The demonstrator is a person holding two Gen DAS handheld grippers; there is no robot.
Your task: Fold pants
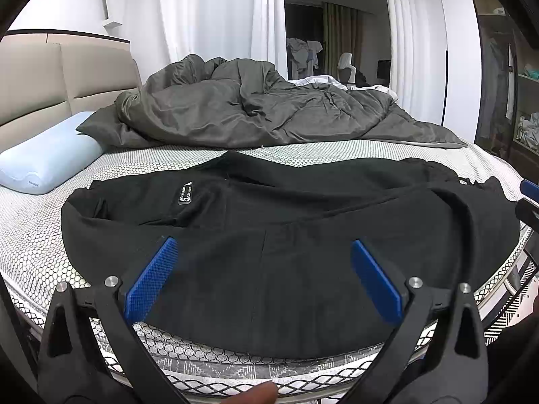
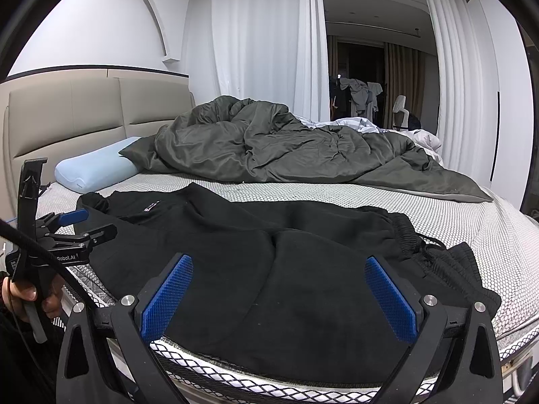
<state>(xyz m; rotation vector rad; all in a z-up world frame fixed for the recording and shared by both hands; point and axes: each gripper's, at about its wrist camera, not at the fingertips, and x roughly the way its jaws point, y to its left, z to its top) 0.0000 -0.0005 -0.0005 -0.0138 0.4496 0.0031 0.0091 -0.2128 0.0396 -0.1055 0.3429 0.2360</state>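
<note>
Left gripper and right gripper: blue pads spread wide, nothing grasped, poised over the near edge. Black soft-fabric pants lie spread on the white honeycomb-patterned mattress, waistband rightward. Suggest pinching matching edges, lifting evenly. Beyond: rumpled grey duvet.

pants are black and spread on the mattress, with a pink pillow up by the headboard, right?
Not quite: the pillow is light blue, not pink, as the right wrist view shows. The rest holds: the black pants lie spread on the mattress, and the pillow sits by the headboard.
</note>
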